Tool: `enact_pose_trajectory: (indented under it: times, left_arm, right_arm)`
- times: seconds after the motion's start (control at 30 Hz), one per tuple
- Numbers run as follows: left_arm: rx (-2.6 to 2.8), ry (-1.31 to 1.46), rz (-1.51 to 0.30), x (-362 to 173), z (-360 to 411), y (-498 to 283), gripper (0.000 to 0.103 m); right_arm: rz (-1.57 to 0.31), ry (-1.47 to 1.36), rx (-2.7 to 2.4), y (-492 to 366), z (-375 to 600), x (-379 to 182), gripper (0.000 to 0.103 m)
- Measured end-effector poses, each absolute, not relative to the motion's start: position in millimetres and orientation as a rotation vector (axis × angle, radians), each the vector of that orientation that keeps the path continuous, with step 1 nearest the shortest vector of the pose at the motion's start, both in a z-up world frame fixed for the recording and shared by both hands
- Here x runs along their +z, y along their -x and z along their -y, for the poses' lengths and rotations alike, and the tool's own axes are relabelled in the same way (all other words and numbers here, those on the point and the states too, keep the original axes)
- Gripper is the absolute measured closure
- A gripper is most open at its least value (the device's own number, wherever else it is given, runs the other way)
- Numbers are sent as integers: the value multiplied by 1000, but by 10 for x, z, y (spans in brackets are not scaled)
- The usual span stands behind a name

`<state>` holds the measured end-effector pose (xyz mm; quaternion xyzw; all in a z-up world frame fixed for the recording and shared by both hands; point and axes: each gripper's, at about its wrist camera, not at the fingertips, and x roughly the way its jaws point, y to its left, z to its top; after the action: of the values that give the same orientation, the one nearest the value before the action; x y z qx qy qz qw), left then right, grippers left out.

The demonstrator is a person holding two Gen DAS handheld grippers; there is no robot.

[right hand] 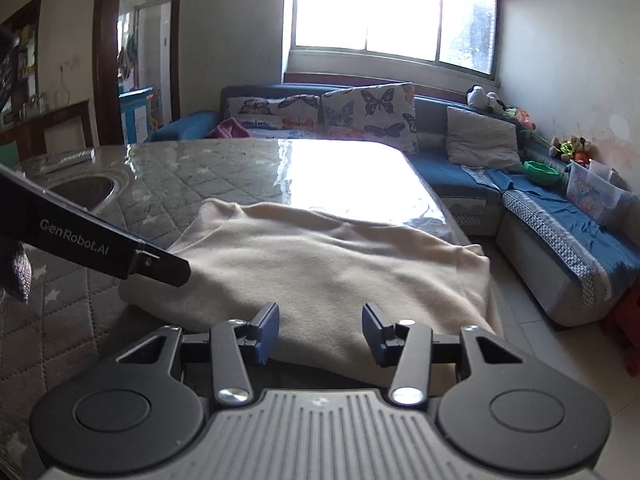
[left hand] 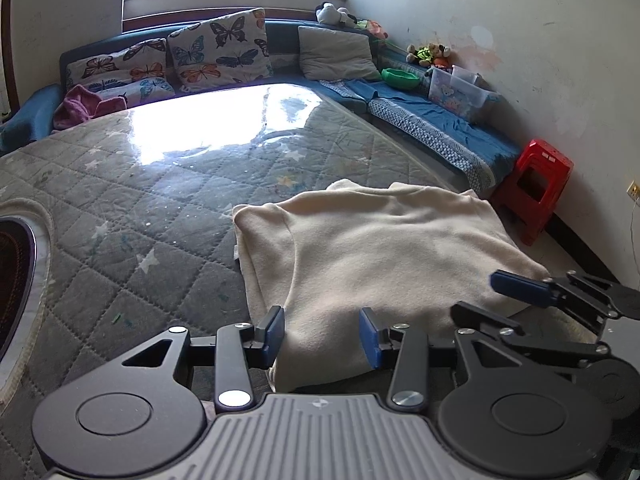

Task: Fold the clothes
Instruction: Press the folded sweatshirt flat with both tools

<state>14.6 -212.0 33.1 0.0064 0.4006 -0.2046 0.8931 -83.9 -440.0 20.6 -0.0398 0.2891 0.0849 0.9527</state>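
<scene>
Here the folded cream garment lies on the table, its near edge running crosswise under both my grippers; left fingers and right fingers stand apart, holding nothing, equally near.

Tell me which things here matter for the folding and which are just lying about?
For the job: cream garment; left gripper; right gripper, both open at its near edge.

Lying about: pink cloth; butterfly cushions; green bowl; red stool; soft toys.
</scene>
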Motion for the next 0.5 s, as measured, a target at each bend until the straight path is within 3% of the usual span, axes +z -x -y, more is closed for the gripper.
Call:
enact_pose_trajectory:
  times: [0.5]
  left_arm:
    - [-384,15,-860,258,1982,-173,59]
  right_arm:
    - [-614,-6,41,905,4870,172,49]
